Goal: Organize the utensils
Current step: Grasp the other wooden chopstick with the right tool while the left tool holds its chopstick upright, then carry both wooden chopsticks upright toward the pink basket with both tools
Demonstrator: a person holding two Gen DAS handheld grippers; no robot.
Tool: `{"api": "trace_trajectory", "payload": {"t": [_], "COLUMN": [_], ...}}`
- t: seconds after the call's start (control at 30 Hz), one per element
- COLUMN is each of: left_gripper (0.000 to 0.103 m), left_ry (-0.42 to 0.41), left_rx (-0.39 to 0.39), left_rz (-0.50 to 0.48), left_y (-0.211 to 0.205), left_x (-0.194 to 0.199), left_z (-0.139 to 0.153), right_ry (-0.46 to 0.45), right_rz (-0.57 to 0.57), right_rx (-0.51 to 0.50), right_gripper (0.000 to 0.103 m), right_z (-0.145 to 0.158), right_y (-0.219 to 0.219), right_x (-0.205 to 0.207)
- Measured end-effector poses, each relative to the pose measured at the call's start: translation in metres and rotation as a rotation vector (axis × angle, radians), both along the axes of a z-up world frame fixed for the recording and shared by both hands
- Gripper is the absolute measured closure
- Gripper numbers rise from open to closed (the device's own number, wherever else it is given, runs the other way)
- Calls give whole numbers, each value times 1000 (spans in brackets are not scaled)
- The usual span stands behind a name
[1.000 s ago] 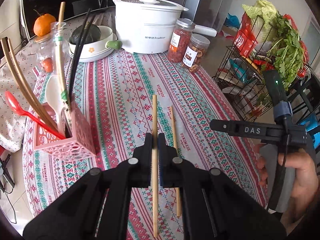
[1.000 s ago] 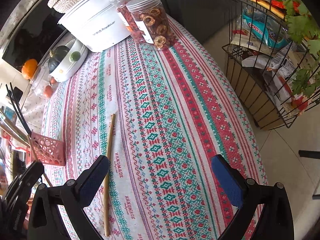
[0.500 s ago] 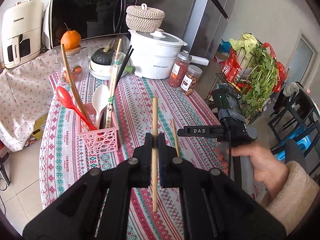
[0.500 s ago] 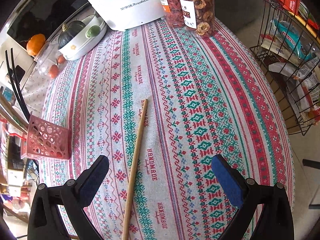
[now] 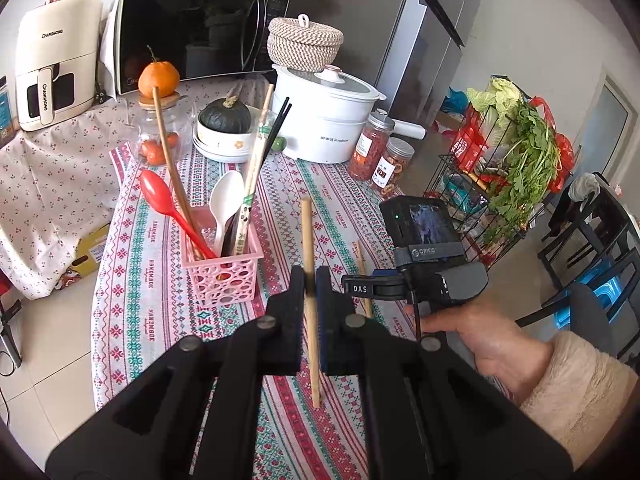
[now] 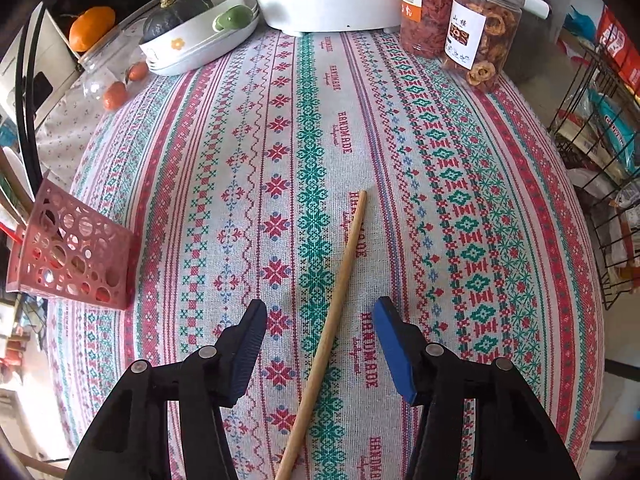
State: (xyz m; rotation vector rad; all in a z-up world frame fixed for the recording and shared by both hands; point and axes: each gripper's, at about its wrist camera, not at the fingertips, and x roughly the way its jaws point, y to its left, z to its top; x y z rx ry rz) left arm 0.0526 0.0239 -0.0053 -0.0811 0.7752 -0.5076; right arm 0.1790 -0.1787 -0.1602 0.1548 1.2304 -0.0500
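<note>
My left gripper [image 5: 309, 280] is shut on a wooden chopstick [image 5: 308, 240], held upright above the patterned tablecloth [image 5: 132, 312]. Left of it stands a pink perforated basket [image 5: 220, 276] holding a red spoon [image 5: 158, 196], a white spoon [image 5: 226, 200] and several chopsticks. A second wooden chopstick [image 6: 340, 288] lies flat on the cloth, and my right gripper [image 6: 320, 316] straddles it from above; its jaws are closing with the stick between them, untouched by the pads. The basket [image 6: 76, 256] sits at that view's left edge. In the left wrist view the right gripper [image 5: 360, 289] hangs over that chopstick [image 5: 363, 272].
At the table's back stand a white electric pot [image 5: 324, 120], two snack jars [image 5: 380, 156], a bowl with a dark squash [image 5: 224, 120] and a glass jar [image 5: 156, 140] topped by an orange. A wire rack of vegetables [image 5: 512, 168] stands to the right, off the table's edge.
My left gripper drew back and up from the table with its chopstick. My right gripper swung over the lying chopstick, came down around it, and its jaws narrowed.
</note>
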Motion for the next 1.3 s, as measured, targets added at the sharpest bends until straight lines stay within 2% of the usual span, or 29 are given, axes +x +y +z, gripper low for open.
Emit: {"api": "trace_trajectory", "payload": {"t": [0.03, 0.07, 0.13, 0.37, 0.57, 0.9, 1.1, 1.3], "left_gripper": [97, 97, 97, 96, 96, 97, 97, 97], "left_ry": [0, -1, -3, -10, -21, -84, -136, -216], "left_rx": [0, 0, 1, 6, 11, -11, -47, -110], "left_rz": [1, 3, 3, 16, 31, 57, 79, 145], "left_y": [0, 0, 0, 5, 10, 21, 32, 55], "left_x": [0, 0, -1, -2, -7, -19, -25, -28], "left_z": [0, 0, 0, 0, 1, 20, 38, 62], "right_ry": [-3, -7, -17, -46, -125, -323, -444, -547], "right_rz": [19, 35, 55, 91, 153, 192, 188, 204], "right_rx": [-34, -61, -58, -1, -8, 69, 121, 137], "right_gripper": [64, 70, 93, 96, 96, 96, 96, 96], "right_z": [-1, -2, -4, -10, 13, 79, 121, 154], "right_y": [6, 10, 16, 27, 44, 33, 21, 23], "right_x": [-1, -1, -2, -8, -28, -80, -111, -134]}}
